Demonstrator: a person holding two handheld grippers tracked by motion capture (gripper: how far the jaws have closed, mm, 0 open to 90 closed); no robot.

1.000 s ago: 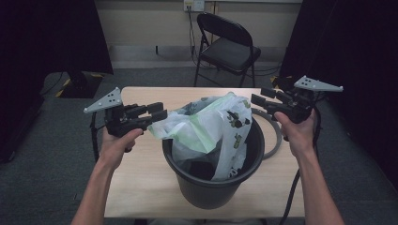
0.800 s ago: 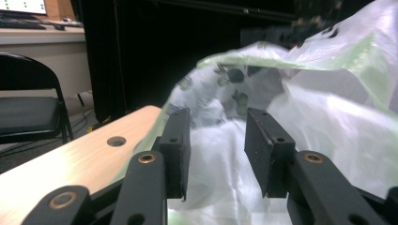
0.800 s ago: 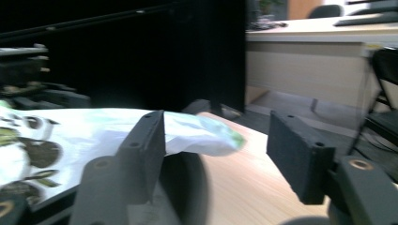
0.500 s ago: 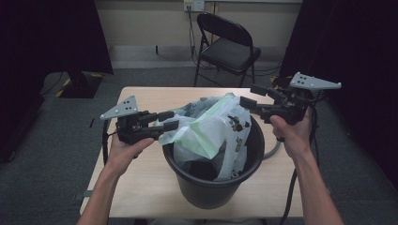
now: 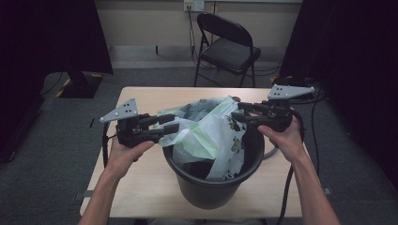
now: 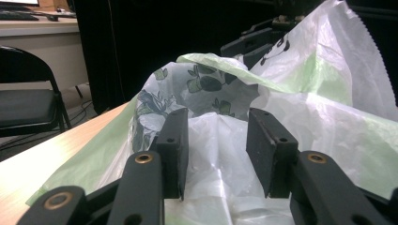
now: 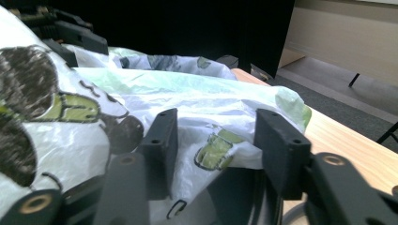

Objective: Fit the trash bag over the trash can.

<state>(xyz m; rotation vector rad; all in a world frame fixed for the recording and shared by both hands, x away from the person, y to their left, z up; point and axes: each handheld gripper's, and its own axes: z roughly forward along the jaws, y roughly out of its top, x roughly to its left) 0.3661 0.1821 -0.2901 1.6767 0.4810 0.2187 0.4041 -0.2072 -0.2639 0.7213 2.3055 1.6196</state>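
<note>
A black bin (image 5: 211, 187) stands on the wooden table (image 5: 141, 98). A white and green printed plastic bag (image 5: 206, 136) is bunched over its mouth. My left gripper (image 5: 171, 126) is at the bag's left side. In the left gripper view its jaws (image 6: 218, 136) stand apart with loose plastic (image 6: 300, 117) rising between them, not pinched. My right gripper (image 5: 237, 116) is at the bag's right side. Its jaws (image 7: 213, 136) have just been closing, with the bag's edge (image 7: 187, 93) lying between the pads and not pressed. The bin's rim (image 7: 244, 192) is below them.
A black folding chair (image 5: 227, 49) stands behind the table. A grey cable loop (image 5: 270, 152) lies on the table right of the bin. Dark curtains hang on both sides. Bare tabletop (image 7: 347, 140) runs past the bin on the right.
Both grippers have come inward to the bag, the left one rightward and the right one leftward and a little down. The bag has bunched up between them.
</note>
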